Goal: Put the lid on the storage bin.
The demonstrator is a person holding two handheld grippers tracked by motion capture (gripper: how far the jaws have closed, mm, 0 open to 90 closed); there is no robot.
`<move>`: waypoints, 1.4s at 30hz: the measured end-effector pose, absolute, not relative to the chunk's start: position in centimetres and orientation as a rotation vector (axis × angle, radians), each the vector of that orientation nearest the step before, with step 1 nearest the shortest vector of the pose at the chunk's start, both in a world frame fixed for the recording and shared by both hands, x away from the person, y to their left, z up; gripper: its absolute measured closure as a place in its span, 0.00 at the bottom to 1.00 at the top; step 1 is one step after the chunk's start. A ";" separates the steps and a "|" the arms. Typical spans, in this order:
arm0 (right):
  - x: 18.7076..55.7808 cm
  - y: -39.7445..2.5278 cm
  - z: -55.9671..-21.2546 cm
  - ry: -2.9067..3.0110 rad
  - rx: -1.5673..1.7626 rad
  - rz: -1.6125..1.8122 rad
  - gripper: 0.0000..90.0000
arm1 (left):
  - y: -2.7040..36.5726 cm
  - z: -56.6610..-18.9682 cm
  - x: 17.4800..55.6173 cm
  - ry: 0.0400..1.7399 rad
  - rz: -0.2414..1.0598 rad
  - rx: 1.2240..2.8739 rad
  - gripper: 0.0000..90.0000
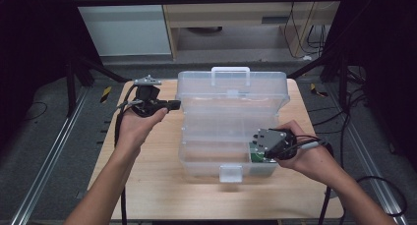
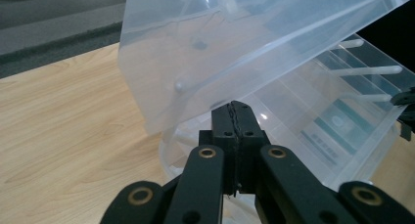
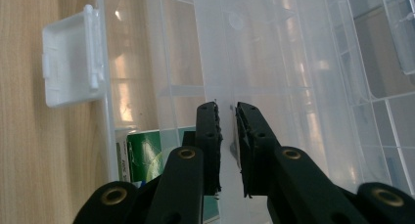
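1. The clear plastic compartment box [image 1: 231, 122] sat in the middle of the light wooden table [image 1: 147, 185], lid thrown back toward the far edge, with its white carry handle [image 1: 230, 73] sticking up at the back and a white latch tab [image 1: 230, 173] on the near wall.
2. The left gripper [image 1: 172, 105] was held up beside the box's left side, just off the edge of the open lid. In the left gripper view its black jaws were pressed flat together with nothing between them, tips [image 2: 237, 116] right under the tilted clear lid [image 2: 254, 43] — couldn't tell if they actually touched it.
3. The right gripper [image 1: 260, 147] was down at the near right corner of the box. In the right gripper view the jaws stood a narrow gap apart, and a thin clear divider wall [image 3: 215, 62] ran into that gap — looked like they straddled it, but I couldn't tell whether they were pinching it.
4. A green and white printed card [image 3: 144, 158] lay in the near right compartment, just beside the right gripper's jaws.
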State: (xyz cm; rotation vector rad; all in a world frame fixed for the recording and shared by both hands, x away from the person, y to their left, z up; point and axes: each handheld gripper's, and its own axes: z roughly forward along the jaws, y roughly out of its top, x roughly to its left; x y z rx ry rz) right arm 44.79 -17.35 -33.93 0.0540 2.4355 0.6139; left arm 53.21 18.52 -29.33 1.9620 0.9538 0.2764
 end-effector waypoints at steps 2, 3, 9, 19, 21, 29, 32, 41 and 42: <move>44.7 -17.3 -34.0 2.439 0.050 0.610 0.89 | 18.4 -29.4 53.0 0.951 0.278 1.964 1.00; 44.7 -17.3 -34.0 2.438 0.050 0.608 0.89 | 18.4 -29.4 52.9 0.947 0.279 1.966 1.00; 44.4 -17.4 -34.2 2.445 0.052 0.611 0.89 | 18.6 -29.8 52.4 0.944 0.272 1.976 1.00; 43.9 -17.2 -34.4 2.459 0.108 0.646 0.78 | 18.8 -30.3 51.3 0.923 0.269 1.978 1.00; 43.7 -17.4 -34.3 2.459 0.132 0.672 0.72 | 18.8 -30.4 51.1 0.921 0.267 1.976 1.00; 42.9 -18.3 -33.7 2.436 0.268 0.792 0.53 | 18.8 -31.2 50.4 0.911 0.256 1.985 1.00; 42.7 -18.6 -33.7 2.407 0.310 0.810 0.43 | 18.8 -31.5 50.2 0.906 0.252 1.981 1.00; 42.2 -19.7 -33.5 2.379 0.430 0.886 0.34 | 18.9 -31.9 49.8 0.895 0.247 1.988 1.00; 42.1 -19.8 -33.4 2.377 0.433 0.891 0.33 | 18.9 -32.0 49.7 0.894 0.248 1.990 1.00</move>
